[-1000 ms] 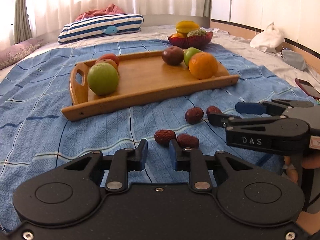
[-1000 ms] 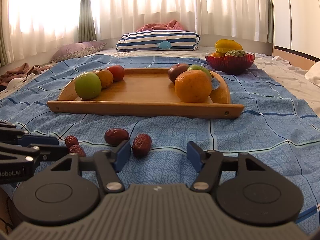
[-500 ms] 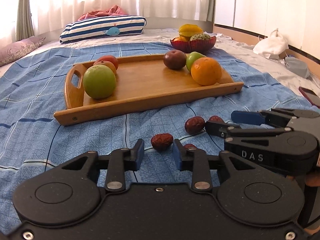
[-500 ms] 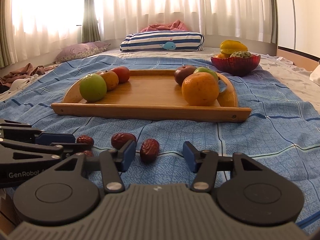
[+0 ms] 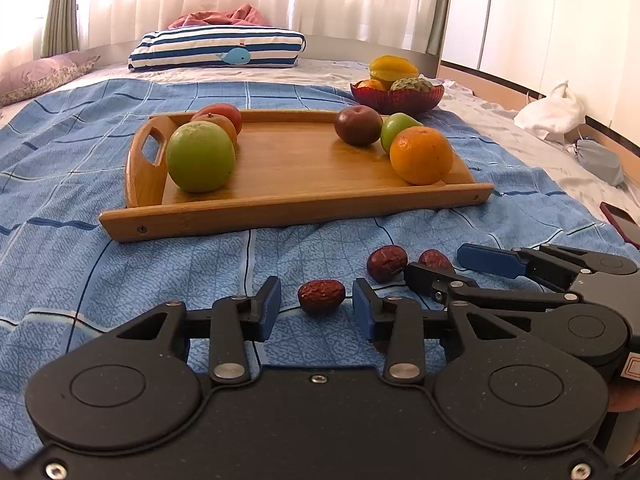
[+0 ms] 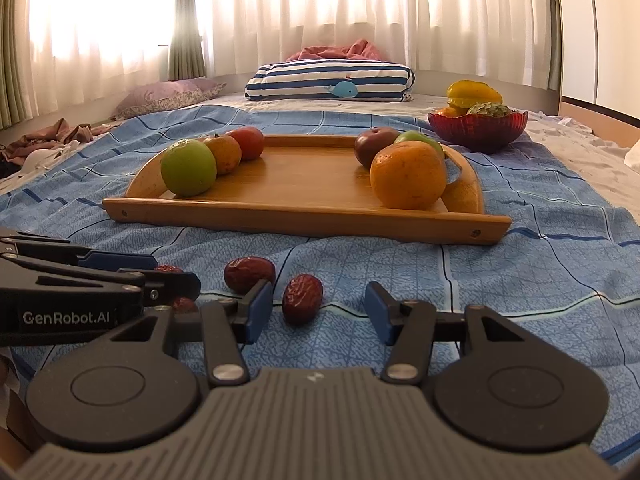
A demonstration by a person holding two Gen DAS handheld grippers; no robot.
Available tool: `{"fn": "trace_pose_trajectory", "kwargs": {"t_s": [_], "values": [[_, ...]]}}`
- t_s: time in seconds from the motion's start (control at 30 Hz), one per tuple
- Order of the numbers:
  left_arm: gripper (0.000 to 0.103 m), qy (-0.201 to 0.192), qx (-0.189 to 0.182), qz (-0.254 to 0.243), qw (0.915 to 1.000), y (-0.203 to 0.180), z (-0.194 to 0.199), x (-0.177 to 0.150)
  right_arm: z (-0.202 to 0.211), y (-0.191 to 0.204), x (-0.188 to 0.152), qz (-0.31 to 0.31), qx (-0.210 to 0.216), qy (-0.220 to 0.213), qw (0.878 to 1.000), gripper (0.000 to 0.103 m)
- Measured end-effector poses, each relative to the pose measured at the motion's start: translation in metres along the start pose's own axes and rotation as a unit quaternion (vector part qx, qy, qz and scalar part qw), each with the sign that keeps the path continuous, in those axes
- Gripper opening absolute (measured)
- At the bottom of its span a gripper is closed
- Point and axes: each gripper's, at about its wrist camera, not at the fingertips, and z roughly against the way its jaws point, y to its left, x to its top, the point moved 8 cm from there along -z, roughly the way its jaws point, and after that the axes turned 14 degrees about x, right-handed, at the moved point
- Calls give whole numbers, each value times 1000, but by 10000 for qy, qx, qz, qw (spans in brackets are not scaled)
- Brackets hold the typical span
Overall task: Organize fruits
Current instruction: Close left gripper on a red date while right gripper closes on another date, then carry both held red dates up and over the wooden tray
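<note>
A wooden tray [image 5: 288, 204] on the blue blanket holds a green apple [image 5: 200, 157], two reddish fruits behind it, a dark plum [image 5: 358, 125], a green fruit and an orange [image 5: 421, 155]. Several red dates lie on the blanket in front of the tray. My left gripper [image 5: 316, 310] is open with one date [image 5: 321, 295] between its fingertips, low on the blanket. My right gripper [image 6: 316, 312] is open with another date [image 6: 302, 298] between its fingers. The right gripper also shows in the left wrist view [image 5: 460, 270], beside two dates [image 5: 387, 263].
A red bowl [image 5: 396, 96] with more fruit stands behind the tray at the right. A striped pillow [image 5: 216, 52] lies at the back. A phone [image 5: 622, 222] lies at the blanket's right edge. A white bag [image 5: 552, 114] sits far right.
My left gripper has opened wider and shifted so a date now sits between its fingertips. Both grippers have dropped lower and moved slightly forward toward the dates.
</note>
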Motion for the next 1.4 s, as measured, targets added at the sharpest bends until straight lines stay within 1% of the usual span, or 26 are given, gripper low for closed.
{"fn": "trace_pose_trajectory", "kwargs": {"t_s": [0.1, 0.23, 0.37, 0.5, 0.77, 0.83, 0.9, 1.07, 1.17, 1.23, 1.4], "values": [[35, 7, -86, 60, 9999, 0, 0, 0, 0, 0, 0, 22, -2, -1, 10000, 57], [27, 48, -249, 140, 9996, -1, 2, -1, 0, -1, 1, -26, 71, -11, 10000, 56], [24, 42, -290, 149, 9995, -4, 3, -1, 0, 0, 0, -4, 98, -18, 10000, 54], [24, 32, -278, 130, 9995, -4, 4, -1, 2, 1, 1, 9, 105, -25, 9999, 49], [24, -55, -199, 35, 9998, -5, 9, -1, 5, 4, 2, -25, 172, -51, 9998, 43], [24, -77, -164, 27, 9998, -4, 10, 0, 5, 7, 2, -7, 175, -63, 9998, 37], [24, -86, -130, 23, 9999, -3, 12, 0, 6, 9, 2, 17, 153, -74, 9999, 34], [24, -110, -77, 19, 9999, 0, 14, 0, 6, 11, 2, 33, 132, -67, 9999, 33], [24, -101, -42, 38, 9999, 2, 15, 0, 7, 12, 2, 49, 99, -67, 9999, 30], [24, -102, -10, 41, 9999, 3, 15, 0, 8, 12, 3, 47, 88, -77, 9999, 25], [24, -116, 27, 29, 9999, 4, 16, 1, 10, 13, 3, 91, 65, -82, 9999, 24]]}}
